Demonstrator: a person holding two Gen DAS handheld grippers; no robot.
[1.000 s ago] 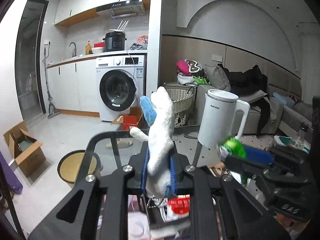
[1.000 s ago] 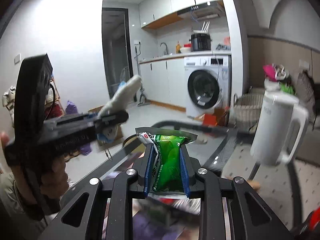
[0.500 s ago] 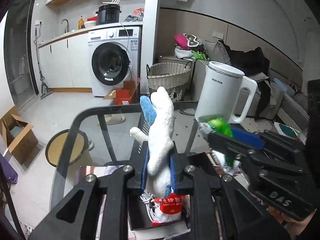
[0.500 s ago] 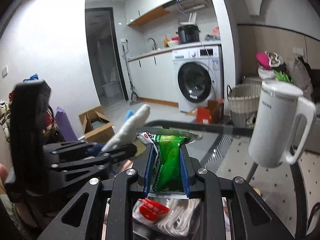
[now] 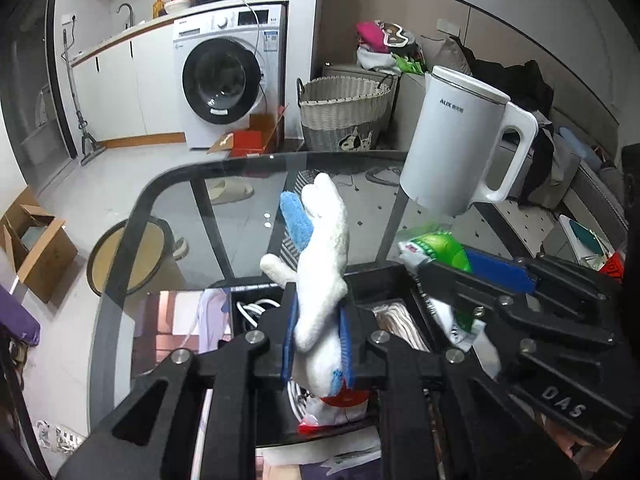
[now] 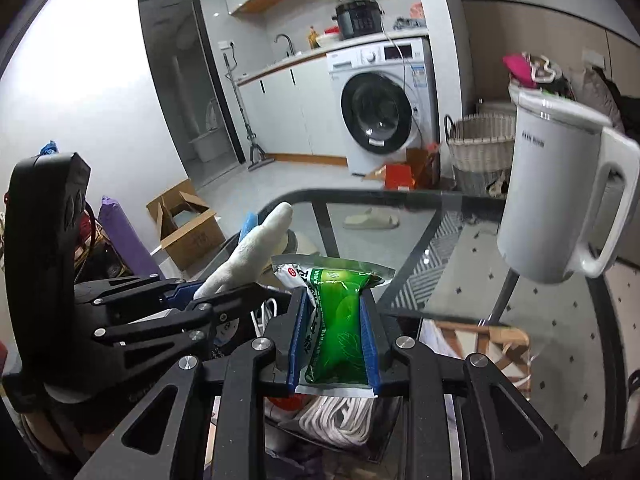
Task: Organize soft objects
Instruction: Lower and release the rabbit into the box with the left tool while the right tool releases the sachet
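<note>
My left gripper [image 5: 316, 336] is shut on a white plush toy [image 5: 322, 256] with a blue fin, held above a black divided box [image 5: 256, 292] on the glass table. My right gripper [image 6: 334, 332] is shut on a green snack packet [image 6: 338, 316], held over the same box, above a coil of white rope [image 6: 340, 416]. In the left wrist view the right gripper [image 5: 460, 276] with the packet [image 5: 440, 246] is close on the right. In the right wrist view the left gripper [image 6: 192, 300] with the toy [image 6: 248, 252] is close on the left.
A white kettle [image 5: 456, 140] stands on the glass table [image 5: 168, 208] at the far right. White cables [image 5: 254, 308] and a red-and-white packet [image 5: 340, 404] lie in the box. Beyond are a washing machine [image 5: 228, 80], a wicker basket [image 5: 344, 116] and a cardboard box [image 5: 36, 240].
Both grippers have tilted downward and come lower over the table and the black box, still holding the toy and the packet. The box contents now show beneath them.
</note>
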